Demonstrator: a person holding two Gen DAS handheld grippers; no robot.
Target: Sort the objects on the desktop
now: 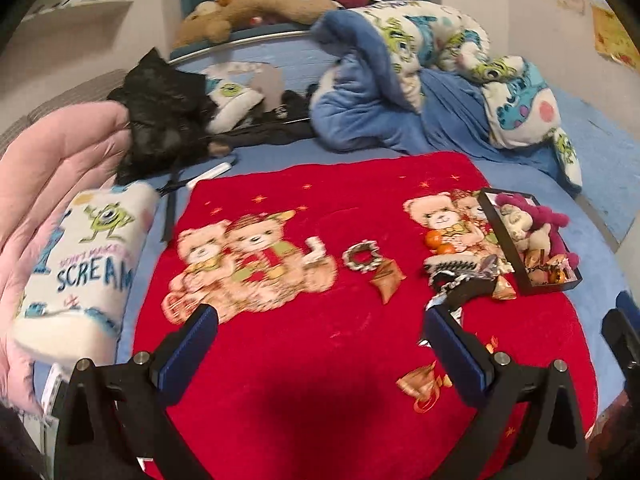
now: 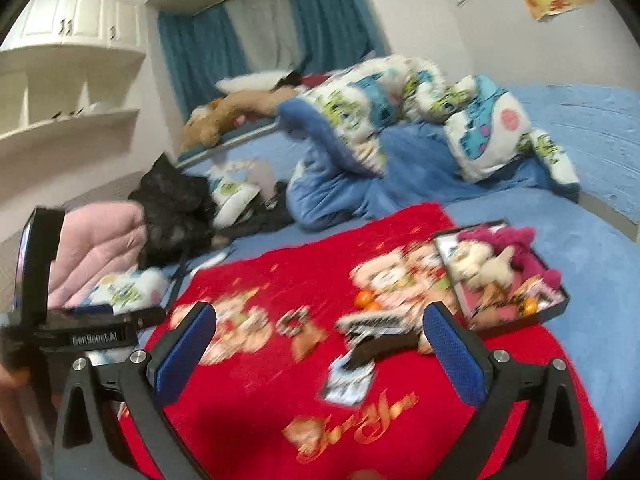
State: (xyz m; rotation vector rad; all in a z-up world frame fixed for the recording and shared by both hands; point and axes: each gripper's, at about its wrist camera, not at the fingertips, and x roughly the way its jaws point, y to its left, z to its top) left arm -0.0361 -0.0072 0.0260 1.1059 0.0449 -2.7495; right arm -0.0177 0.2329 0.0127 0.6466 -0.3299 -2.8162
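Observation:
A red bear-print cloth (image 1: 328,340) lies on the bed. On it are a grey scrunchie (image 1: 361,259), a brown snack packet (image 1: 387,278), two oranges (image 1: 438,243), a black-and-white comb (image 1: 456,269) and a dark item (image 1: 464,292). A black tray (image 1: 486,208) at the right holds a pink plush toy (image 1: 536,216) and snacks. My left gripper (image 1: 320,316) is open and empty, near of the objects. My right gripper (image 2: 320,316) is open and empty above the cloth (image 2: 280,400); the tray (image 2: 560,300), scrunchie (image 2: 294,318), comb (image 2: 370,322) and a small card (image 2: 348,378) show blurred.
A rolled Monsters blanket (image 1: 80,272) and pink quilt (image 1: 52,168) lie left. A blue duvet (image 1: 400,80), black clothes (image 1: 168,120) and plush toys (image 1: 248,12) fill the back of the bed. The left gripper's body (image 2: 40,288) shows at the left of the right wrist view.

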